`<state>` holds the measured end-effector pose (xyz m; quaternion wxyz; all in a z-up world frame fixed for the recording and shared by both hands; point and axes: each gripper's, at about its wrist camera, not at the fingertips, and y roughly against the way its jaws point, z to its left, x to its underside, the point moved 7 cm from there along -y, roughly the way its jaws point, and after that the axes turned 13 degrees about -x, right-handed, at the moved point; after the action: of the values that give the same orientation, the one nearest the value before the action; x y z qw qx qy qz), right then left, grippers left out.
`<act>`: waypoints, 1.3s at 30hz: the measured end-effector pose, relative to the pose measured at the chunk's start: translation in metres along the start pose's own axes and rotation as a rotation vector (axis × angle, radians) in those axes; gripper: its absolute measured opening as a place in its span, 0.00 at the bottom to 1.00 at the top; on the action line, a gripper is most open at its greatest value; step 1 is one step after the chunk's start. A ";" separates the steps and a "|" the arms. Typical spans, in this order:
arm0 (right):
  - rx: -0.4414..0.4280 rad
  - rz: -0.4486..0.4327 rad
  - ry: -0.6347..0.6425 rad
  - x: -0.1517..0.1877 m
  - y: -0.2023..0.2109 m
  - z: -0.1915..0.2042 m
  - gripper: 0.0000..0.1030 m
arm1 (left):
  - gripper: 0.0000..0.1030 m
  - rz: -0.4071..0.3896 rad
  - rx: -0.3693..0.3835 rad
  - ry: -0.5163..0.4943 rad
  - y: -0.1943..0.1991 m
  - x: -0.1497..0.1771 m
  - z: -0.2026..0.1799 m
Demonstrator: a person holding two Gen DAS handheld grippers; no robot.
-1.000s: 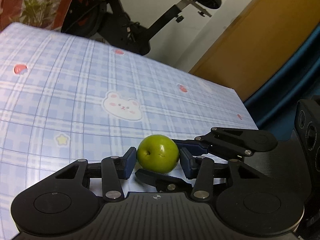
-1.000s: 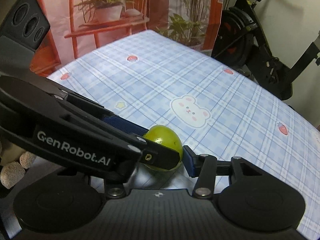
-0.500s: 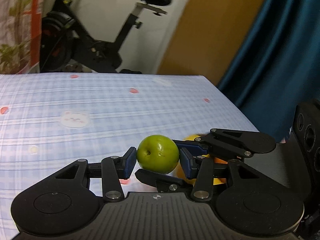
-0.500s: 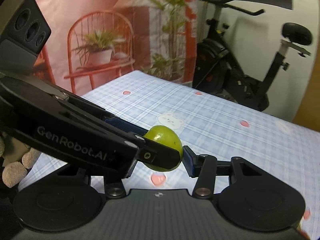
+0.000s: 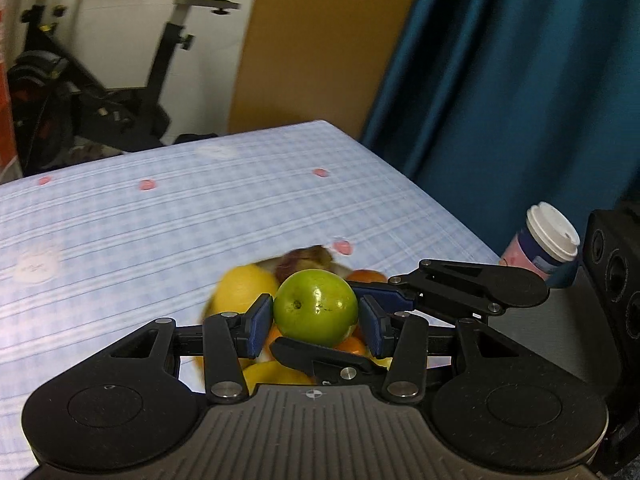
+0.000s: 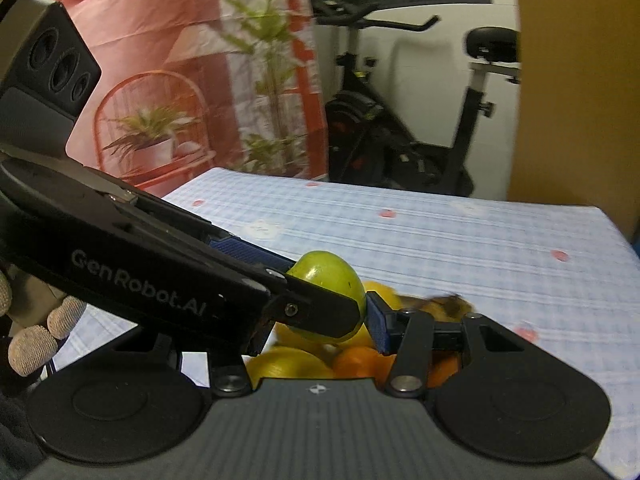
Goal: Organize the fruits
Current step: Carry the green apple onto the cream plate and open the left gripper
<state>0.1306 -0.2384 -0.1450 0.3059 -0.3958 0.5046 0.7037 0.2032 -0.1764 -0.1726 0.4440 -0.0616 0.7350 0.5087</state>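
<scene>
The left gripper points forward and down, its two blue pads pressed against opposite sides of a green fruit and holding it off the table. The right gripper crosses it at an angle and grips the same fruit, its fingers reaching in from the right in the left wrist view. A gloved hand shows at the left edge of the right wrist view, fingers curled.
</scene>
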 end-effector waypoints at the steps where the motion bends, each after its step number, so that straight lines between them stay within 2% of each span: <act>1: 0.009 -0.003 -0.010 0.002 0.004 -0.004 0.49 | 0.48 0.005 0.001 -0.007 -0.003 0.001 -0.005; 5: 0.038 -0.005 -0.044 0.013 0.011 -0.015 0.49 | 0.48 0.034 0.004 -0.017 -0.016 0.005 -0.014; 12: 0.042 0.011 -0.058 0.025 -0.001 -0.019 0.49 | 0.49 0.056 -0.019 0.011 -0.030 0.013 -0.006; 23: 0.045 0.000 0.005 0.024 -0.010 -0.012 0.52 | 0.49 0.062 0.002 0.055 -0.031 0.015 0.006; 34: 0.054 0.014 0.016 0.026 -0.010 -0.009 0.53 | 0.50 0.043 -0.035 0.073 -0.023 0.016 0.015; 36: 0.059 0.017 0.013 0.025 -0.010 -0.009 0.55 | 0.51 0.033 -0.057 0.076 -0.019 0.015 0.017; 39: 0.069 0.012 0.006 0.023 -0.007 -0.009 0.63 | 0.53 0.015 -0.078 0.086 -0.012 0.013 0.022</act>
<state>0.1270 -0.2442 -0.1695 0.3134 -0.3840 0.5318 0.6866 0.2156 -0.1598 -0.1921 0.4052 -0.0951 0.7336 0.5372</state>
